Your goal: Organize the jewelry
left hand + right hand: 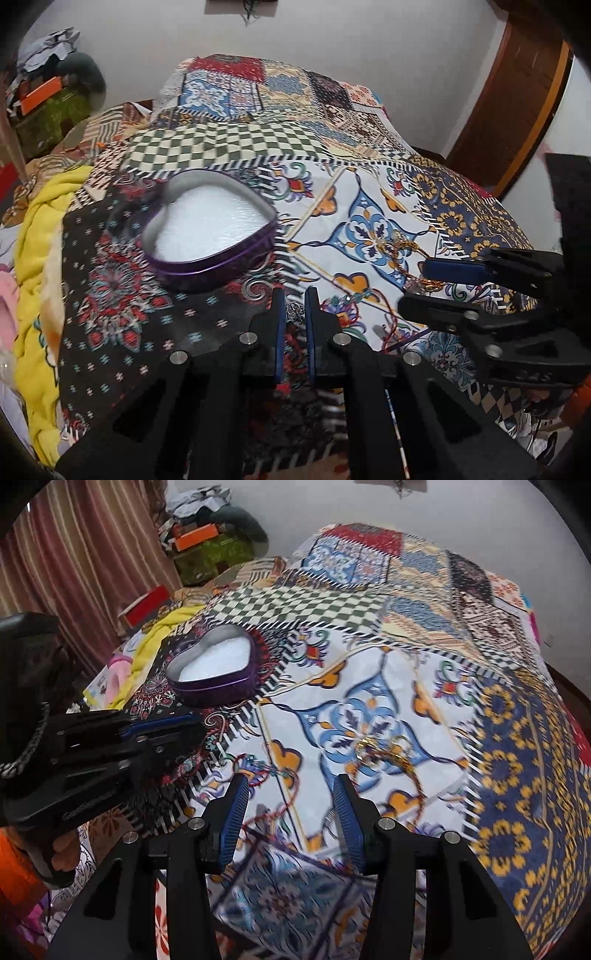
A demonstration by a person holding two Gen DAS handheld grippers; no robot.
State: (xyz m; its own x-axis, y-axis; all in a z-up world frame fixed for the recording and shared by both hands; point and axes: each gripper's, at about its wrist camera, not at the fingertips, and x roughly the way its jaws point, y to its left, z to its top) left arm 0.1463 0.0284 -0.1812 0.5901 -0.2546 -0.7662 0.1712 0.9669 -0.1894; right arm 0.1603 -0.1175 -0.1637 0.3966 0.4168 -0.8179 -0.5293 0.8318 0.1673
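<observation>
Left gripper [295,306]: black frame, blue pads, jaws drawn nearly together with a narrow gap; a small silvery ornament [294,309] sat in that gap at the tips, apparently pinched, though blur left the contact uncertain. Red thread [384,325] trailed from the tips rightward over the cloth. Right gripper [291,794]: same make, jaws spread wide and holding nothing, poised above the bedspread; in the left wrist view it entered from the right edge, one blue pad over a gold chain [404,254]. Gold chain: lay looped on the white and blue floral panel, just ahead of the right gripper's right finger in its own view [399,755]. Thread bracelets, red with beads [258,771]: lay on the cloth between the two grippers, near the right gripper's left finger. Heart-shaped tin [210,230]: purple wall, lid off, white padding inside, nothing visible on the padding; stood on the dark patterned panel, ahead and left of the left gripper, well apart from the chain. Patchwork bedspread [229,147]: many printed panels, covered the whole bed and bore all items. Yellow blanket [40,258]: bunched at the left edge of the bed. Hand in an orange sleeve [62,853]: held the left gripper's handle, seen from the right wrist view.
</observation>
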